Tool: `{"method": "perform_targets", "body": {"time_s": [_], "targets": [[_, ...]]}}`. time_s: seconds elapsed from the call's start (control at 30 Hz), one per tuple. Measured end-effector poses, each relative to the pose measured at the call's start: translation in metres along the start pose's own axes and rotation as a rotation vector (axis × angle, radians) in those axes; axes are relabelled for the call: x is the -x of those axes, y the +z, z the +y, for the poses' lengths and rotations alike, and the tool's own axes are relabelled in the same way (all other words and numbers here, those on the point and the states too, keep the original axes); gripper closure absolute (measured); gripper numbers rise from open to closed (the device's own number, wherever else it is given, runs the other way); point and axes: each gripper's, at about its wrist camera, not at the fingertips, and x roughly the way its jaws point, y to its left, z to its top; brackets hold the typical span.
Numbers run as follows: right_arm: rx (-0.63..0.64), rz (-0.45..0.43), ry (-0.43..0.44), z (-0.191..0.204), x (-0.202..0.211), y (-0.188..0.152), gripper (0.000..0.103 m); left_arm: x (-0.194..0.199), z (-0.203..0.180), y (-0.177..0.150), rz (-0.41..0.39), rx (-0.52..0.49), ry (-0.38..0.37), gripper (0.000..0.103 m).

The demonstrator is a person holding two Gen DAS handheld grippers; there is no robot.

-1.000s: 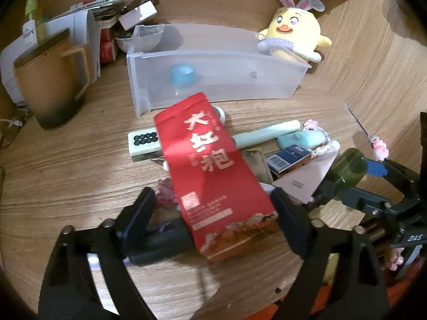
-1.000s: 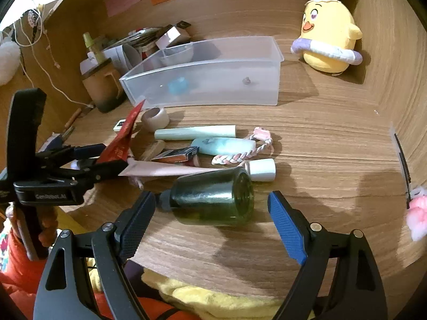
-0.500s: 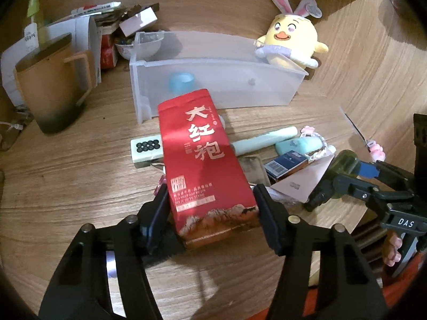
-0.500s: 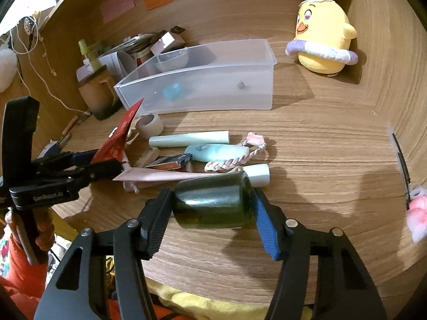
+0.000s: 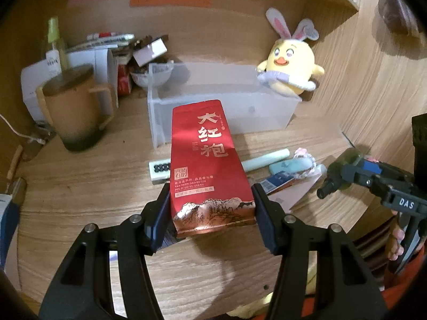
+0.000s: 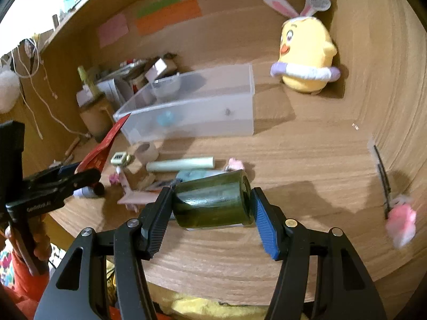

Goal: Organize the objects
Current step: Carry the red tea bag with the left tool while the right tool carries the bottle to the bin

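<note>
Here, left tongs [image 5: 210, 205] clamped on a red pouch [image 5: 208, 165] raised off the surface [image 5: 80, 192], clear bin [image 5: 226, 106] just beyond its top, right tongs [image 6: 212, 205] gripping a green bottle [image 6: 213, 202] sideways, tube [image 6: 181, 164] and clutter beyond, plush chick [image 6: 304, 53] far right.

Left tongs [image 5: 212, 208] clamped on the red pouch [image 5: 206, 160], angled downward; right tongs [image 6: 212, 208] gripping the green bottle [image 6: 213, 204] sideways.
</note>
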Motion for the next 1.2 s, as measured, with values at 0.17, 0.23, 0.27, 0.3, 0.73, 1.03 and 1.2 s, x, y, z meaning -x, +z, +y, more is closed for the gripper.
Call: {"method": "perform_targets", "body": {"time_s": [0.17, 0.23, 0.27, 0.3, 0.73, 1.03, 1.2], "targets": [[0.002, -0.063, -0.007, 0.0, 0.011, 0.014, 0.047, 0.012, -0.003, 0.009, -0.046, -0.008, 0.018, 0.046], [-0.001, -0.086, -0.002, 0.001, 0.014, 0.021, 0.047, 0.016, -0.005, 0.013, -0.067, -0.012, 0.034, 0.046], [-0.004, -0.094, 0.0, 0.001, 0.014, 0.023, 0.047, 0.019, -0.006, 0.014, -0.078, -0.014, 0.04, 0.046], [-0.006, -0.107, 0.001, 0.001, 0.015, 0.027, 0.047, 0.02, -0.006, 0.016, -0.087, -0.014, 0.042, 0.046], [-0.003, -0.165, 0.018, 0.001, 0.001, 0.072, 0.047, 0.018, 0.0, 0.05, -0.164, 0.017, 0.064, 0.046], [0.045, -0.192, 0.0, 0.008, -0.017, 0.105, 0.047, 0.002, 0.008, 0.081, -0.174, 0.019, 0.061, 0.046], [0.075, -0.183, -0.023, 0.01, -0.033, 0.121, 0.047, -0.011, 0.014, 0.098, -0.16, 0.016, 0.064, 0.046]]}}
